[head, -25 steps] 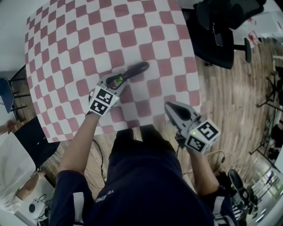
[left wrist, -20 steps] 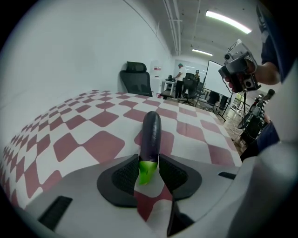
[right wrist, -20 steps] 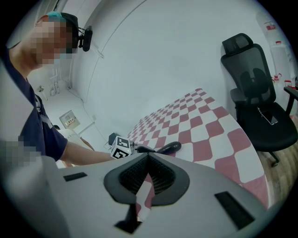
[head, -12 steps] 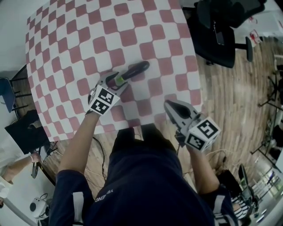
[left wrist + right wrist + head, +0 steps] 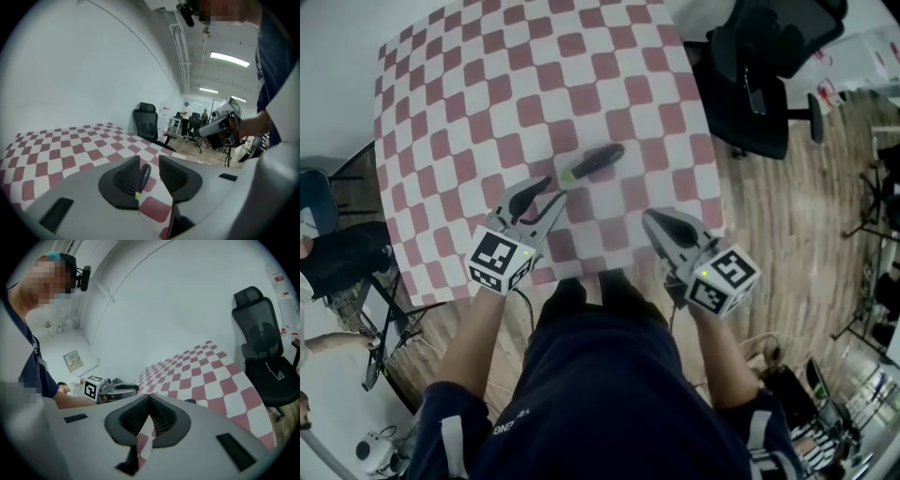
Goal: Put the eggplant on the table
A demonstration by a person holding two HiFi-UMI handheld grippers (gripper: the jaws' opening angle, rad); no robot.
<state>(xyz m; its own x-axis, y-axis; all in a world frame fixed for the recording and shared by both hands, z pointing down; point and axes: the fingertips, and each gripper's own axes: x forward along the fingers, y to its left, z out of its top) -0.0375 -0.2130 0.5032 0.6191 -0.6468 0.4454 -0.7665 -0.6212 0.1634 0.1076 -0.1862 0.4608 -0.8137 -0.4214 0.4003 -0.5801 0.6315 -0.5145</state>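
The eggplant [image 5: 595, 161], dark purple with a green stem end, lies on the red-and-white checkered table [image 5: 487, 94], free of both grippers. My left gripper [image 5: 546, 195] hangs above the table just short of the stem end. Its jaws stand apart and are closing, with nothing between them. In the left gripper view the eggplant [image 5: 144, 174] shows through the gap of that gripper [image 5: 150, 161], lying on the cloth further off. My right gripper [image 5: 661, 225] is shut and empty over the table's near edge. Its pads meet at the tips [image 5: 149, 397].
A black office chair [image 5: 759, 75] stands on the wooden floor right of the table. A dark chair [image 5: 314, 202] and a person's arm are at the left. The table's near edge runs just ahead of my body.
The left gripper let go of the eggplant's stem end, rose and drew back toward me. The eggplant stays lying on the cloth. The right gripper barely shifted.
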